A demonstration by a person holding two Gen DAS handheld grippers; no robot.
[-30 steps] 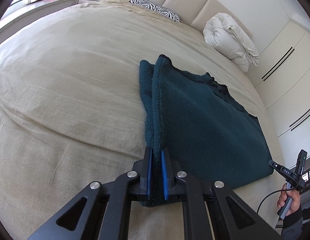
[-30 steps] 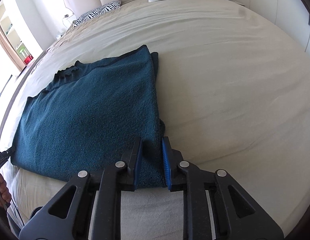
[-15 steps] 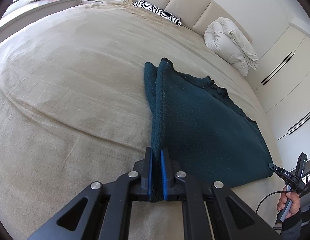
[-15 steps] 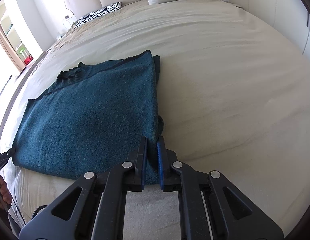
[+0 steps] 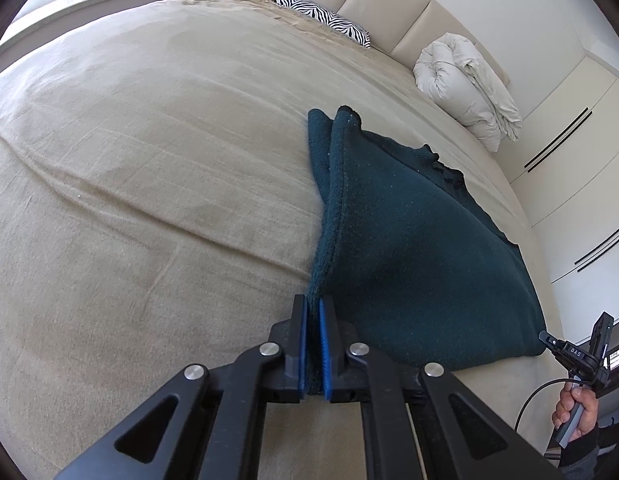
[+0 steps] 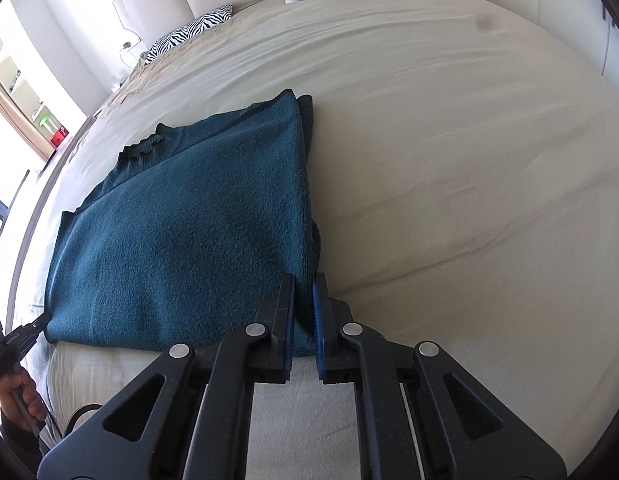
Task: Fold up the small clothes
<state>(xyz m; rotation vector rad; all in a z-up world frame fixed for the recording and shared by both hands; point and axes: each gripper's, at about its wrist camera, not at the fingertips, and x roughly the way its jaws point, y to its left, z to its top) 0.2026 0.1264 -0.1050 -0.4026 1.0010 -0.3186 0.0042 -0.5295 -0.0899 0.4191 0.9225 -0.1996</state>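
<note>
A dark teal knit sweater (image 5: 409, 248) lies folded on the beige bed (image 5: 149, 160). My left gripper (image 5: 313, 308) is shut on the sweater's near left corner and lifts that edge a little. In the right wrist view the sweater (image 6: 197, 232) spreads to the left. My right gripper (image 6: 303, 284) is shut on its near right corner, with fabric between the blue pads. The other gripper shows at each view's edge, the right one (image 5: 565, 350) in the left wrist view and the left one (image 6: 19, 336) in the right wrist view.
A zebra-print pillow (image 5: 325, 20) and a rolled white duvet (image 5: 465, 84) lie by the padded headboard (image 5: 389, 8). White wardrobe doors (image 5: 569, 152) stand along the right side of the bed. A window (image 6: 13, 92) is at the left.
My right gripper has closed on the sweater's corner; it was open one second ago. Both grippers have lifted their corners a little, and the sweater's side edges rise off the bed.
</note>
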